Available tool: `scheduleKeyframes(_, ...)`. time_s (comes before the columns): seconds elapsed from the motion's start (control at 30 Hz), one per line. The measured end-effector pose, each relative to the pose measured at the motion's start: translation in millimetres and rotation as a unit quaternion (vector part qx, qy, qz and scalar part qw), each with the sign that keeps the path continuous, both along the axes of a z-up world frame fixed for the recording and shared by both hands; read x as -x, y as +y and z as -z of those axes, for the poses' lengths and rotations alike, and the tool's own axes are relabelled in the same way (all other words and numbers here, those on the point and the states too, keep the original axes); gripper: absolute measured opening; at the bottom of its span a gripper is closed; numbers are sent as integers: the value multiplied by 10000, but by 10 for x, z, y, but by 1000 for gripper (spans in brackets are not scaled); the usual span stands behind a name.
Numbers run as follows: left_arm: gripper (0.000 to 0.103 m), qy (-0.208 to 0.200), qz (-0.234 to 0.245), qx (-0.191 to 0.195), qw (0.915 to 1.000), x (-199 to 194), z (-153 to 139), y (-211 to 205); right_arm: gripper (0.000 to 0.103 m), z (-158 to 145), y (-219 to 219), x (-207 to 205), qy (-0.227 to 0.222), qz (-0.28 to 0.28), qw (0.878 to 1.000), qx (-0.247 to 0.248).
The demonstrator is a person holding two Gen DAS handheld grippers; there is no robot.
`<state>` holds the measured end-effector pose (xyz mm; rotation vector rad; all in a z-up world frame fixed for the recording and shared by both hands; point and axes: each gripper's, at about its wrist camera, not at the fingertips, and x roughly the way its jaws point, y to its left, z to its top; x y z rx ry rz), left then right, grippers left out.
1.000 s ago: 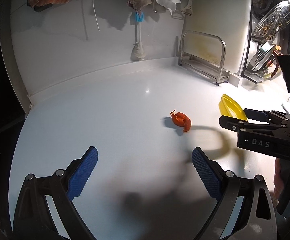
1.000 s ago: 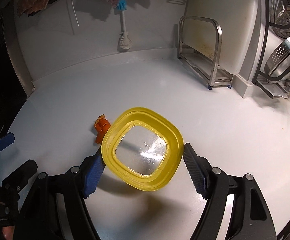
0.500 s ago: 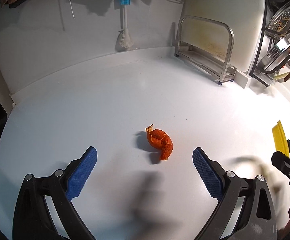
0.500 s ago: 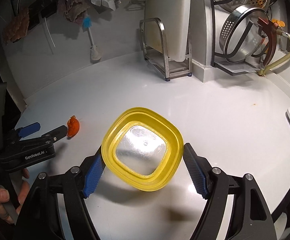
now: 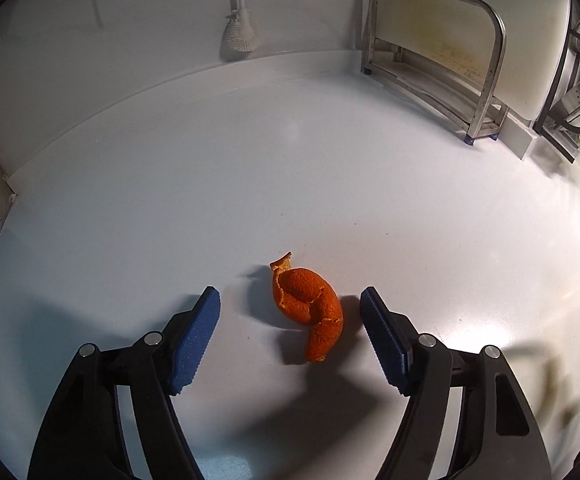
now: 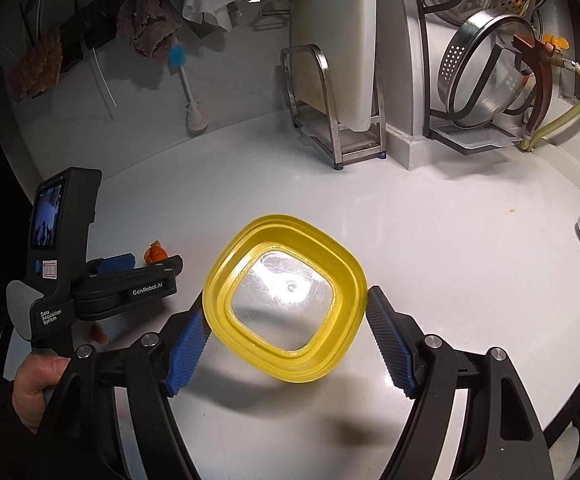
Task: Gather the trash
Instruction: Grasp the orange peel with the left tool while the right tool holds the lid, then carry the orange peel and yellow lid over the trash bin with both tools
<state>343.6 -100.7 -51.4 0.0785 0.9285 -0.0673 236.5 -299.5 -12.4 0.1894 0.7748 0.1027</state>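
Orange peel [image 5: 308,310], curled and pebbly, is lying on the white worktop [image 5: 170,200] right between our left gripper [image 5: 290,308]'s blue ribbed fingers [image 5: 196,328]. Those fingers have just been closing in, but they aren't touching it yet; there's a gap on both sides, smaller on the peel's right. We reckon the gripper is angled down like that so the pads can pinch the curl from its sides.

Off to the peel's right, our right gripper [image 6: 286,308] has its fingers clamped on the outer walls of a yellow container [image 6: 286,304], squarish with rounded corners and a clear bottom. Its mouth faces up and back at us, so it's presumably the bin for the scrap.

Further behind the peel there's a steel rack [image 5: 434,60] with a white cutting board [image 5: 470,20] at the wall.
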Motion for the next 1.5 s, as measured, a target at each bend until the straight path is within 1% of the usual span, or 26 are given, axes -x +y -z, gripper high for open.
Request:
scheduleKeyframes(0.03, 59, -12, 11, 25, 10000, 7, -2, 5, 73, 3, 3, -1, 5, 1, 10000, 6)
scheduleKeyframes(0.07, 56, -23, 11, 56, 10000, 14, -5, 12, 73, 5, 6, -3, 11, 0, 10000, 16)
scheduleKeyframes(0.1, 48, -30, 21, 90, 10000, 20, -8, 19, 73, 7, 9, -3, 15, 0, 10000, 23)
scheduleKeyframes(0.13, 38, -44, 43, 123, 9999, 32, -11, 25, 73, 9, 13, -6, 20, 3, 10000, 29)
scheduleKeyframes(0.2, 26, -84, 80, 119, 9999, 61, -17, 14, 73, 13, 15, -6, 26, 8, 10000, 28)
scheduleKeyframes(0.3, 23, -161, 113, 33, 9998, 115, -30, -7, 73, 23, 17, -6, 36, 11, 10000, 27)
scheduleKeyframes(0.47, 21, -264, 168, 79, 9995, 249, -72, 20, 73, 31, 37, 15, 19, 23, 10000, 62)
scheduleKeyframes(0.57, 21, -419, 174, 63, 9990, 414, -137, 55, 73, 19, 63, 57, -17, 38, 9999, 113)
scheduleKeyframes(0.7, 21, -732, 253, 9, 9970, 762, -277, 133, 73, -23, 132, 179, -97, 45, 9997, 209)
scheduleKeyframes(0.87, 21, -1025, 414, -24, 9939, 1246, -422, 261, 73, -75, 248, 466, -161, 69, 9994, 297)
scheduleKeyframes(1.0, 21, -1103, 527, 45, 9925, 1629, -530, 368, 73, -103, 379, 826, -197, 121, 9993, 284)
scheduleKeyframes(1.2, 21, -1210, 661, 110, 9904, 2228, -676, 516, 73, -85, 621, 1497, -159, 213, 9990, 346)
scheduleKeyframes(1.37, 21, -1226, 766, 140, 9894, 2699, -690, 612, 73, -40, 793, 2090, -106, 342, 9989, 302)
scheduleKeyframes(1.5, 21, -1179, 842, 164, 9893, 3025, -647, 669, 73, 8, 939, 2538, -112, 476, 9978, 440)
